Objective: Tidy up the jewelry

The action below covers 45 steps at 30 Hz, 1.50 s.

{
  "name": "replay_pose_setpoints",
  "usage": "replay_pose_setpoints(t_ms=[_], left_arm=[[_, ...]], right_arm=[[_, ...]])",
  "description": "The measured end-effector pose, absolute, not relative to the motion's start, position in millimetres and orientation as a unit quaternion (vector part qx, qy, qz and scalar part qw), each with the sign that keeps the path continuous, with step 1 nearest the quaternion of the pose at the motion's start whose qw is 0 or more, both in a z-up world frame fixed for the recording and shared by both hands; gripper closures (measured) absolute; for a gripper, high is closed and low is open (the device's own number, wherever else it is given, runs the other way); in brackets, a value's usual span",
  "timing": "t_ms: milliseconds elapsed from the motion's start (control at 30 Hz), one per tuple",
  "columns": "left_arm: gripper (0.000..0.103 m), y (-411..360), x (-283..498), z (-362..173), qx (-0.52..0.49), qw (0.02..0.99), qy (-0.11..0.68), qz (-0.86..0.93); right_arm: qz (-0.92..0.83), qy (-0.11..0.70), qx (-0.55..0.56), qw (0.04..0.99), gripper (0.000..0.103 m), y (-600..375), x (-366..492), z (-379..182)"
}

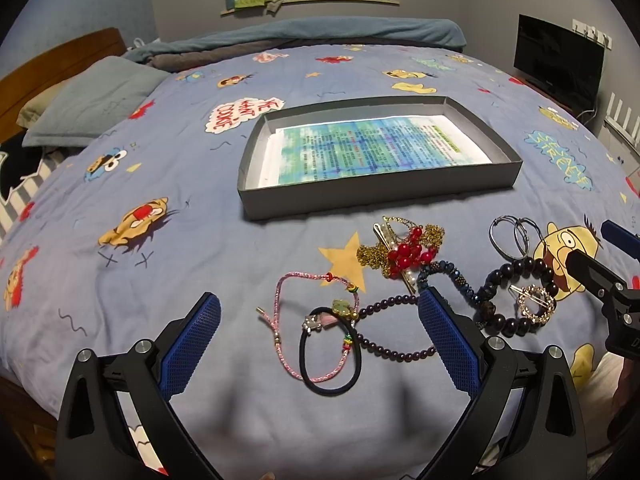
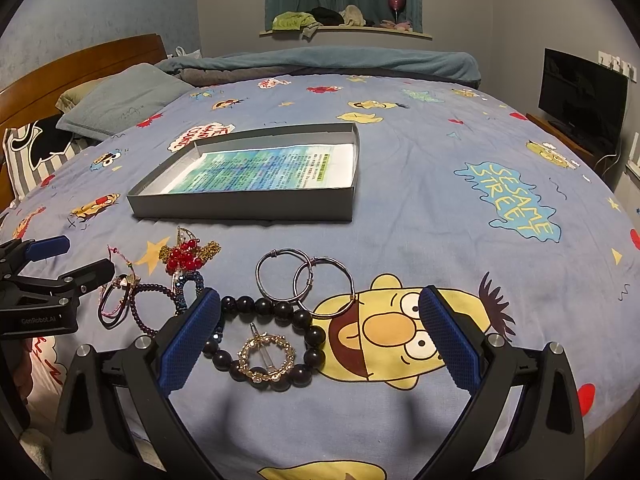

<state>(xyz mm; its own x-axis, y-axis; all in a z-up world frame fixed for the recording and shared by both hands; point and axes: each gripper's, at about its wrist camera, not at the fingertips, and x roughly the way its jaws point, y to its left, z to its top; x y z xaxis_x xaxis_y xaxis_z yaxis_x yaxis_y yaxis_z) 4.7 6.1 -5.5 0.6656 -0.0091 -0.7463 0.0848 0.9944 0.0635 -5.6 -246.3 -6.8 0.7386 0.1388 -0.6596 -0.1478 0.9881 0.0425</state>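
A grey shallow box (image 1: 376, 200) (image 2: 244, 204) lined with printed paper lies on the bed. Jewelry lies in front of it: a pink cord bracelet (image 1: 288, 288), black hair tie (image 1: 332, 390), purple bead string (image 1: 394, 350), red bead cluster with gold chain (image 1: 404, 254) (image 2: 184, 258), black bead bracelet (image 1: 516, 272) (image 2: 280, 310), gold round clip (image 1: 536, 304) (image 2: 266, 356) and silver hoops (image 1: 516, 236) (image 2: 304, 280). My left gripper (image 1: 320, 340) is open just above the cord and hair tie. My right gripper (image 2: 320, 340) is open just above the bead bracelet and clip. Both are empty.
The bed has a blue cartoon-print cover (image 1: 120, 280). Pillows (image 1: 88, 104) and a wooden headboard (image 2: 80, 64) are at the left, a folded blanket (image 2: 340, 62) at the far side, a TV (image 2: 580, 96) at the right.
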Motion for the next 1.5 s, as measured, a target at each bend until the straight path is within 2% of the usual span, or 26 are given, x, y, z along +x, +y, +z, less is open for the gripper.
replay_pose_setpoints(t_ms=[867, 1033, 1233, 1267, 1333, 1500], left_arm=[[0.005, 20, 7, -18, 0.043, 0.905, 0.419, -0.057], [0.005, 31, 10, -23, 0.038, 0.903, 0.425, -0.058], [0.009, 48, 19, -29, 0.025, 0.9, 0.431, -0.056], [0.01, 48, 20, -29, 0.025, 0.9, 0.431, -0.059], [0.021, 47, 21, -31, 0.027, 0.899, 0.432, -0.067], [0.038, 46, 28, -40, 0.027, 0.893, 0.444, -0.075]], right_arm=[[0.041, 0.355, -0.027, 0.934, 0.005, -253, 4, -17], [0.028, 0.336, -0.06, 0.939, 0.005, -252, 4, -21], [0.054, 0.363, -0.039, 0.929, 0.005, -260, 12, -31], [0.054, 0.367, -0.036, 0.928, 0.005, -261, 13, -33], [0.061, 0.368, -0.022, 0.927, 0.005, -265, 14, -36], [0.059, 0.371, -0.02, 0.927, 0.007, -267, 20, -42]])
